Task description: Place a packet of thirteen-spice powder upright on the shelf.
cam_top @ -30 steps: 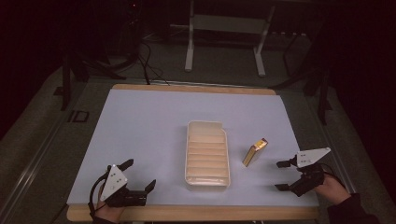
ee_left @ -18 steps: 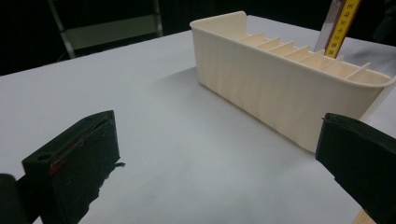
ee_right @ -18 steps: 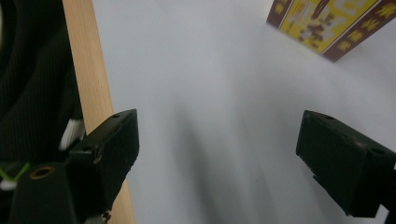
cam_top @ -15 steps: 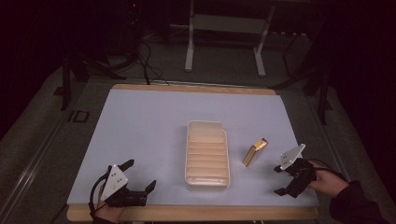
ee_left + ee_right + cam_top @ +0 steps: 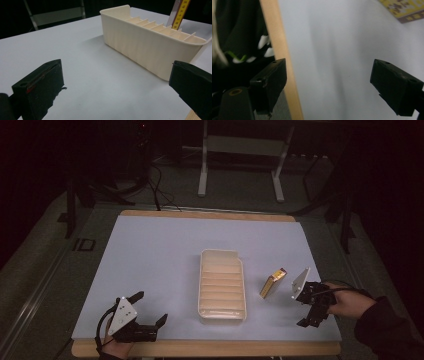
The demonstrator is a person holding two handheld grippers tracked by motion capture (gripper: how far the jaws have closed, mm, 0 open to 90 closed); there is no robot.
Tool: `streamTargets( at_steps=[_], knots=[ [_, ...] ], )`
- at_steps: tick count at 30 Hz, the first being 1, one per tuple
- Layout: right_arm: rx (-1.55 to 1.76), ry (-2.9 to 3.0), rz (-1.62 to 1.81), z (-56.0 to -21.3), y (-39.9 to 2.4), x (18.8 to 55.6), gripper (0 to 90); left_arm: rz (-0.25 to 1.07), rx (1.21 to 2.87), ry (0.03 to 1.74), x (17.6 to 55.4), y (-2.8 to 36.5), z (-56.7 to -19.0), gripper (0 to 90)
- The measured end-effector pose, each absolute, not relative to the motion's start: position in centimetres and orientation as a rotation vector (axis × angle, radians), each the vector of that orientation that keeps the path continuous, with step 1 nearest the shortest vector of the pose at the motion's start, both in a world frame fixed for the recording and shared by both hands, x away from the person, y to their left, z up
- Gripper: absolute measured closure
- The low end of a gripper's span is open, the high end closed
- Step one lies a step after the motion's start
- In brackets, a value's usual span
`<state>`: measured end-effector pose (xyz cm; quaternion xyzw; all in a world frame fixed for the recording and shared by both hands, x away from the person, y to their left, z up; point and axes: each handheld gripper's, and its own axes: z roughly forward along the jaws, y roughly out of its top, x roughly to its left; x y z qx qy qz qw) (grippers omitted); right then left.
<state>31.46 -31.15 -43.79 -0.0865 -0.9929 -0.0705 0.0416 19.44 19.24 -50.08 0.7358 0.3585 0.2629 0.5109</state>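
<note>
Both grippers sit spread and empty at the table's near edge
Left gripper (image 5: 150, 309) rests at 7 o'clock, right gripper (image 5: 309, 311) at 4 o'clock; a cream tray (image 5: 222, 312) lies mid-table, with a yellow box (image 5: 273, 283) just beside it at 3 o'clock

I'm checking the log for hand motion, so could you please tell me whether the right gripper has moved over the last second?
Yes. The right gripper has shifted leftward, toward the yellow box, which has stayed put beside the cream tray.
</note>
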Motion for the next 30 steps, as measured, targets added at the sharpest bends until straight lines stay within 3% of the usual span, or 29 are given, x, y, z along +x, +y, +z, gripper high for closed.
streamTargets(
  at_steps=[7, 30],
  knots=[
    [-0.161, -2.994, -0.102, -42.5, -30.3, 31.5, 14.6, 0.629, 1.772, 0.864, 19.4, 19.2, -50.1, 0.0],
    [0.073, -3.224, -0.191, -36.4, -28.7, 33.7, 21.6, 0.626, 1.780, 0.870, 19.1, 19.4, -50.2, 0.0]
  ],
)
